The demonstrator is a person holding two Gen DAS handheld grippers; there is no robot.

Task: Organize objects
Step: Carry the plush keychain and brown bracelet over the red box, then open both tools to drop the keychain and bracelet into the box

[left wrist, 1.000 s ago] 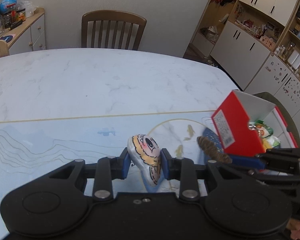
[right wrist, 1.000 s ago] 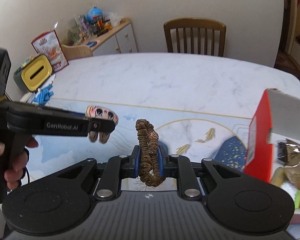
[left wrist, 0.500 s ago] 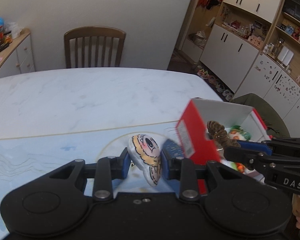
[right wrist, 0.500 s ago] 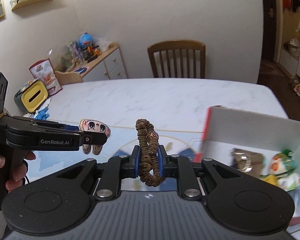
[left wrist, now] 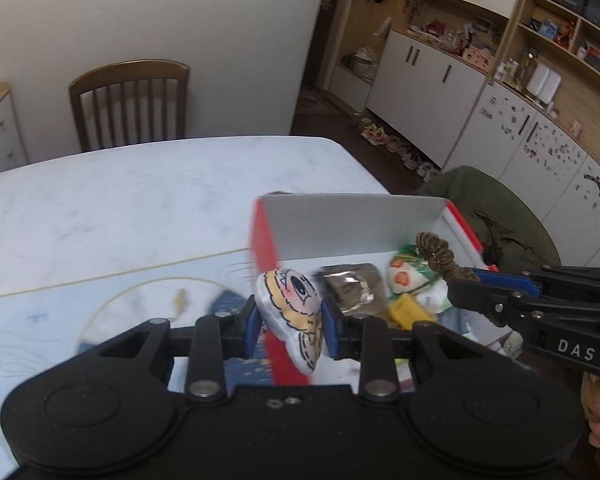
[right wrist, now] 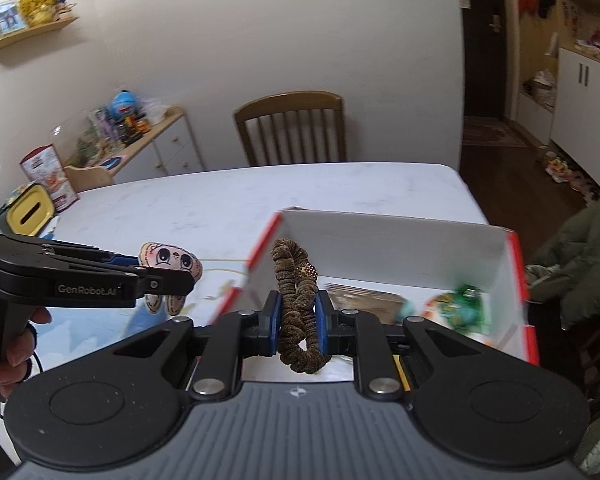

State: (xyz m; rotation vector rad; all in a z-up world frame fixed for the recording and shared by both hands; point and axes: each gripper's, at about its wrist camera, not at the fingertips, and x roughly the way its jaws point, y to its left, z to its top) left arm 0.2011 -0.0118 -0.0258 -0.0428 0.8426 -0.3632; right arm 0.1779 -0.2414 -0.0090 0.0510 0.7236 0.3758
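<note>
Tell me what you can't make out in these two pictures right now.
- Box contents: blurred in both views, so packets are unidentifiable.
- Box's near floor, right wrist view: hidden behind the right claw and scrunchie.
- Toy lower half, left wrist view: covered by the left claw.
- Left hand: cut off by the frame edge.

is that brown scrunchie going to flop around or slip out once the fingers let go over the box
Probably floppy: the brown scrunchie sags in loops below the right gripper. Its ruffled fabric looks grippy, unlikely to slip. It seems light, so it should drop limply into the red box without rolling.
</note>
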